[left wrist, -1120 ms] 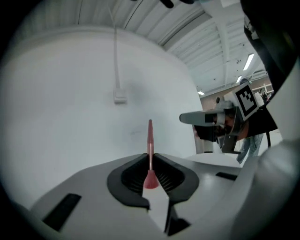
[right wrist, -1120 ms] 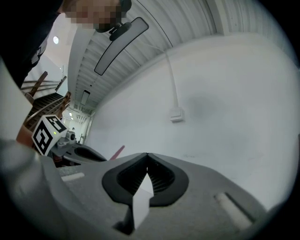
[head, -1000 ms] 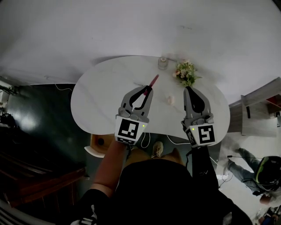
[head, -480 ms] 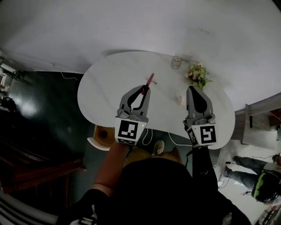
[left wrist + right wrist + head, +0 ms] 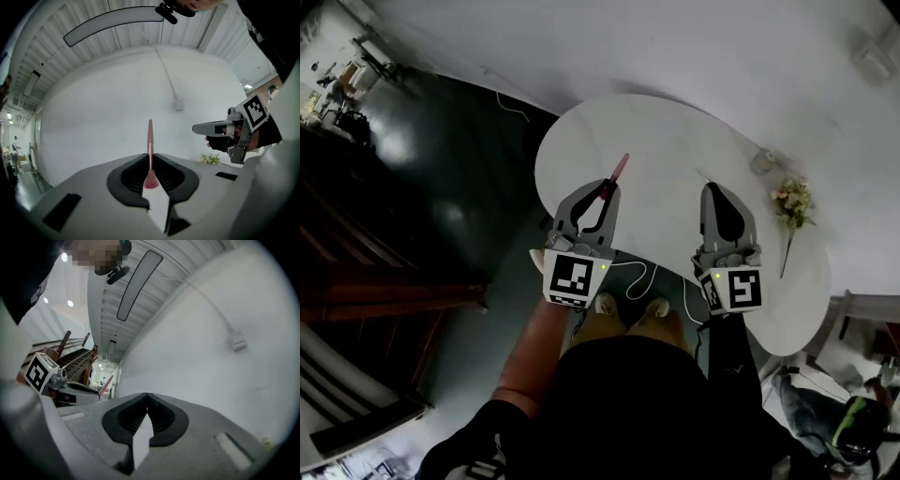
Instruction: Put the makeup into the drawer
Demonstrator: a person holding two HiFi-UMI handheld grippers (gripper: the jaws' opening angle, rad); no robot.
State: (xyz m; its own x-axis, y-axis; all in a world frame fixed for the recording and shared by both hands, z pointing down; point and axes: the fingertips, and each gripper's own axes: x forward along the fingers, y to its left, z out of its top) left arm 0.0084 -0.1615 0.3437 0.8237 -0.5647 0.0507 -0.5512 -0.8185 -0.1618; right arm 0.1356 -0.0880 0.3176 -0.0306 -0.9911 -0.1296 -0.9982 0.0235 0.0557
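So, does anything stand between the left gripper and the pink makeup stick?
Nothing does: the left gripper is shut on the pink makeup stick, whose tip pokes out past the jaws. No drawer shows in any view, so that path can't be judged.

You have no words, numbers or brand names to read anywhere here. The only signs are the black-and-white square patterns, one on the left marker cube (image 5: 573, 278) of your left gripper (image 5: 607, 194) and one on the right marker cube (image 5: 738, 288) of your right gripper (image 5: 711, 192). Those patterns are just blocky shapes, not letters.
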